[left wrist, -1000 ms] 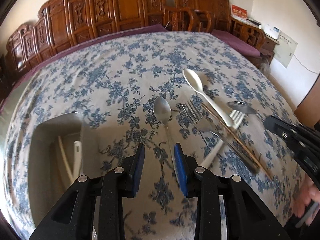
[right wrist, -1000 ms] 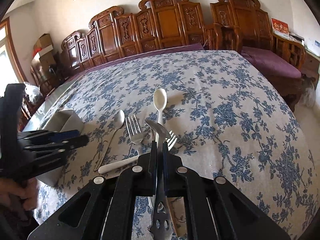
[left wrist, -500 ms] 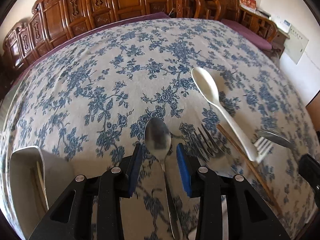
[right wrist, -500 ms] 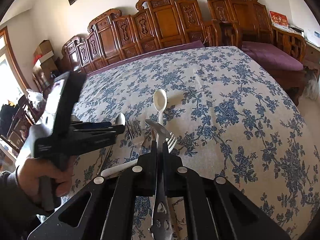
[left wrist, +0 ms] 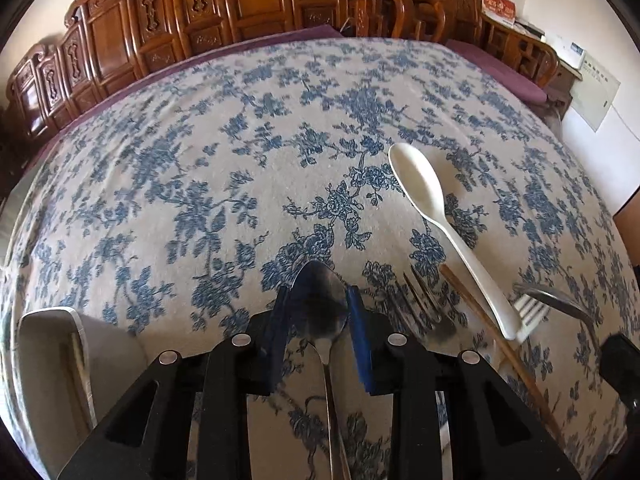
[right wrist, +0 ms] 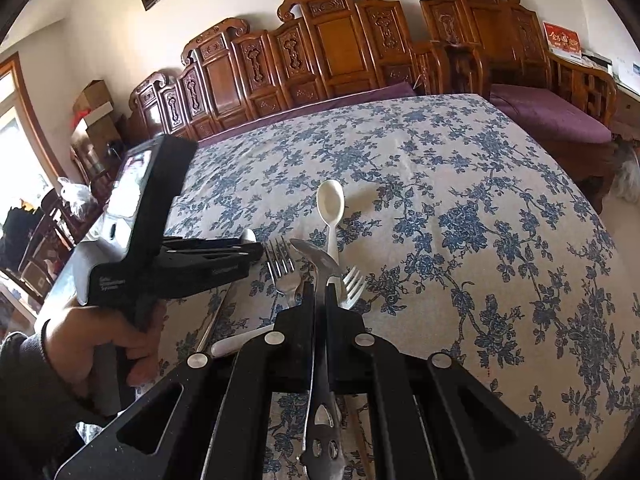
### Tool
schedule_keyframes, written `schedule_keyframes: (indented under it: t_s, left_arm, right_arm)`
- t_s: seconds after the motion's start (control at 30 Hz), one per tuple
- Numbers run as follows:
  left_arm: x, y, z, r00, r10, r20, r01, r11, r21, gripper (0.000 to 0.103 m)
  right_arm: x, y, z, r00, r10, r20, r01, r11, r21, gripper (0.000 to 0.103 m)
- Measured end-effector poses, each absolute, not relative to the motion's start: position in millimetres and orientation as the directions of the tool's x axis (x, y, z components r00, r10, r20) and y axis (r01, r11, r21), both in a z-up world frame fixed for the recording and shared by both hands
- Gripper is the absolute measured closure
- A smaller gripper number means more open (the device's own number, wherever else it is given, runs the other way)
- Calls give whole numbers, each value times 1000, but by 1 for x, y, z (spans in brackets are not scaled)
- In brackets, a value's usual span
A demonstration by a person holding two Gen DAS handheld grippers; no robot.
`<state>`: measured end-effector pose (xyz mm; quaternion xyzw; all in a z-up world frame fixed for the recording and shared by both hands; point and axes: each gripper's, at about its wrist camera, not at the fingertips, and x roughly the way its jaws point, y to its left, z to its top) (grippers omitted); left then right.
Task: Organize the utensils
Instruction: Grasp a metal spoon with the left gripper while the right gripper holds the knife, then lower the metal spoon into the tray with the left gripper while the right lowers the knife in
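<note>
A metal spoon (left wrist: pixel 320 304) lies on the flowered tablecloth (left wrist: pixel 248 168). My left gripper (left wrist: pixel 318 292) points down over it, its jaws closing, and the blue pads (left wrist: pixel 356 320) touch both edges of the bowl. In the right wrist view the left gripper (right wrist: pixel 252 246) is held by a hand in a dark sleeve (right wrist: pixel 92 344). My right gripper (right wrist: pixel 320 284) is shut on a steel spoon with a pierced handle (right wrist: pixel 318 420), held above the table. Beneath it lie a metal fork (right wrist: pixel 282 268), a white fork (right wrist: pixel 352 284) and a white plastic spoon (right wrist: pixel 330 204).
A pale utensil holder (left wrist: pixel 48 360) with sticks inside stands at the left. Wooden chopsticks (left wrist: pixel 492 332) lie under the white spoon (left wrist: pixel 424 192), beside the metal fork (left wrist: pixel 424 304). Carved wooden chairs (right wrist: pixel 328 52) line the table's far edge.
The left gripper moved forward and lower until its jaws straddle the metal spoon's bowl, then narrowed onto it. The right gripper kept still with its spoon.
</note>
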<state>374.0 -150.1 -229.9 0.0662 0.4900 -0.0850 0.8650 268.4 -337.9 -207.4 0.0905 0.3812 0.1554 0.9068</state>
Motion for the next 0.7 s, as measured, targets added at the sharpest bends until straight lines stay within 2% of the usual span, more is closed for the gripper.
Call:
schedule_keyframes:
  t_s: [0.7]
  left_arm:
    - [303, -125, -150, 632, -196, -750, 250, 967, -41, 77]
  right_arm:
    - [250, -313, -186, 696, 371, -615, -285, 929, 237, 97]
